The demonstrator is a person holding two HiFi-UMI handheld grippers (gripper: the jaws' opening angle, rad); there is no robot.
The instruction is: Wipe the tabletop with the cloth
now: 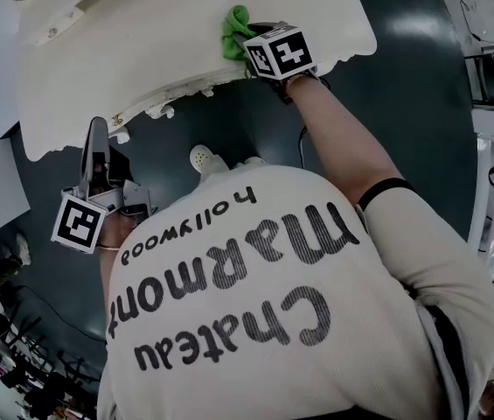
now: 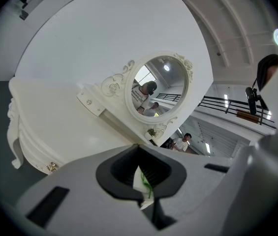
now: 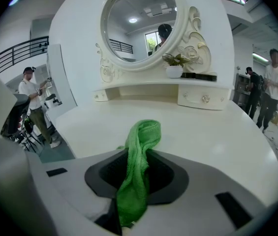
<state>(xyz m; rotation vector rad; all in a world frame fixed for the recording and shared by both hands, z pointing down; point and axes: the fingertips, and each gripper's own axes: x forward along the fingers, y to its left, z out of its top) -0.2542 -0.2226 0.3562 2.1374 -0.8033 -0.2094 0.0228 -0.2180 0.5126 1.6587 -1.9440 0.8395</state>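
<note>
A green cloth (image 1: 236,31) lies bunched on the white dressing tabletop (image 1: 142,51) near its front right edge. My right gripper (image 1: 247,40) is shut on it. In the right gripper view the cloth (image 3: 139,146) hangs between the jaws and its free end rests on the tabletop (image 3: 217,132). My left gripper (image 1: 96,128) is held off the table by the front left corner, jaws together with nothing in them. The left gripper view looks over its jaws (image 2: 139,149) at the table's side (image 2: 55,117).
An oval mirror (image 3: 139,23) stands at the table's back, with a small potted plant (image 3: 174,65) and a drawer shelf (image 3: 200,98) below it. Dark floor (image 1: 421,94) surrounds the table. People stand in the background (image 3: 274,82). Black equipment (image 1: 19,366) clutters the floor at the left.
</note>
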